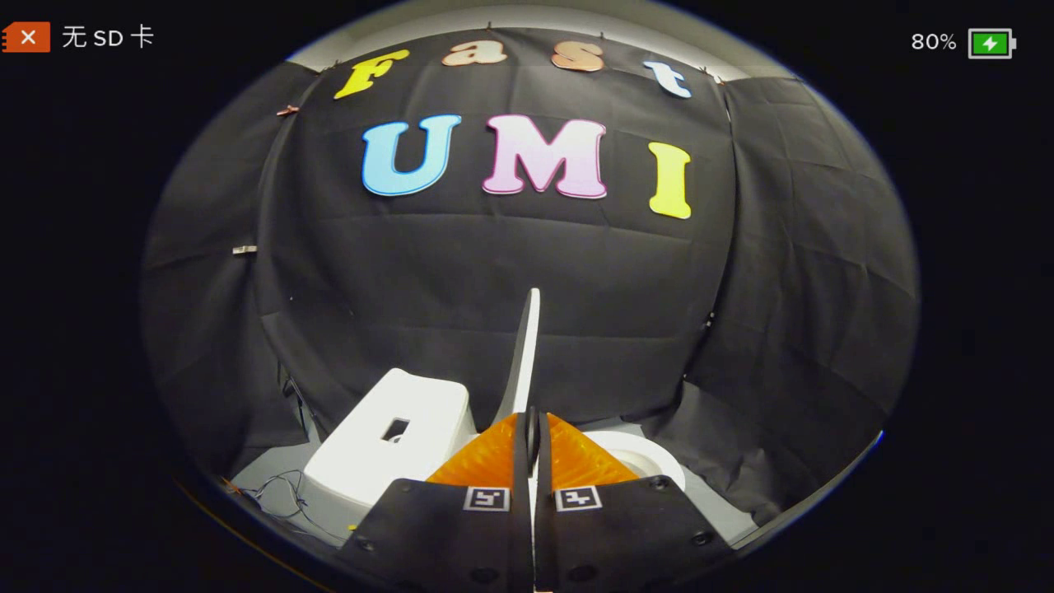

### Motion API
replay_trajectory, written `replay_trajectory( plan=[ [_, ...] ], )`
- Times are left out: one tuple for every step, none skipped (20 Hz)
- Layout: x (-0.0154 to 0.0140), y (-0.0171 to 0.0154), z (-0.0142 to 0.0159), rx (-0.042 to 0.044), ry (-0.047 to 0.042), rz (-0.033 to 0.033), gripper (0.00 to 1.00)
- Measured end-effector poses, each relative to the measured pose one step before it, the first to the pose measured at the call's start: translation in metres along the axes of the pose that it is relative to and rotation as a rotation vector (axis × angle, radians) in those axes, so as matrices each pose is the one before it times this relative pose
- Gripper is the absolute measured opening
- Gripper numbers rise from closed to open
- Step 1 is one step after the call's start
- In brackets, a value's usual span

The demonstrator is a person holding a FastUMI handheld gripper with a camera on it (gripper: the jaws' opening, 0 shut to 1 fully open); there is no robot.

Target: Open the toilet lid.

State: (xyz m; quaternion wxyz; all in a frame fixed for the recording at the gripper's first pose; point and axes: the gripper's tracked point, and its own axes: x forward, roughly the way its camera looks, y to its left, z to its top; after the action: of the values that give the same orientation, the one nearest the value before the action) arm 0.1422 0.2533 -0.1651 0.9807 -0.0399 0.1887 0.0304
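Note:
A small white toilet stands on the booth floor just ahead of the fingers. Its tank [387,445], with a small dark hole on top, lies to the left of them. The round seat and bowl rim [650,459] lie to the right. The thin white lid [527,354] is raised and seen edge-on. It rises steeply from between my fingers against the black cloth wall. My gripper [533,428] is shut on the lid's lower edge, with both pads pressed against its two faces.
Thin wires [276,494] trail over the pale floor left of the tank. Black cloth walls close in behind the toilet and on both sides, with metal clips [244,249] on the left cloth.

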Motion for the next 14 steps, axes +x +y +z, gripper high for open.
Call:
replay_trajectory(
  plan=[
    [-0.00067, 0.0088, 0.00104, -0.01104, -0.0046, 0.00571, 0.06],
    [-0.00001, 0.01202, 0.00107, -0.01088, -0.00562, 0.00755, 0.06],
    [0.00008, 0.01144, 0.00018, -0.01216, -0.00608, 0.00805, 0.06],
    [0.00129, 0.01143, -0.00179, -0.0149, -0.00425, 0.00931, 0.06],
    [0.00023, 0.01133, -0.0006, -0.01443, -0.00485, 0.00886, 0.06],
    [-0.00136, 0.0101, -0.0008, -0.01049, -0.00367, 0.00824, 0.06],
    [0.00002, 0.00924, -0.00142, -0.00558, -0.00298, 0.00722, 0.06],
    [-0.00037, 0.00925, -0.00032, -0.00141, -0.00014, 0.00508, 0.06],
    [-0.00102, 0.00894, -0.00107, -0.00116, 0.00194, 0.00733, 0.06],
    [0.00031, 0.01056, -0.00075, -0.00389, 0.00087, 0.0083, 0.06],
    [0.00145, 0.00952, -0.00066, -0.00906, -0.00026, 0.01018, 0.06],
    [0.00136, 0.00917, -0.00029, -0.01315, -0.00364, 0.00844, 0.06],
    [0.0001, 0.00803, -0.00014, -0.0176, -0.00369, 0.00702, 0.06],
    [0.00112, 0.00492, 0.00046, -0.02022, -0.00815, -0.0015, 0.06]
  ],
)
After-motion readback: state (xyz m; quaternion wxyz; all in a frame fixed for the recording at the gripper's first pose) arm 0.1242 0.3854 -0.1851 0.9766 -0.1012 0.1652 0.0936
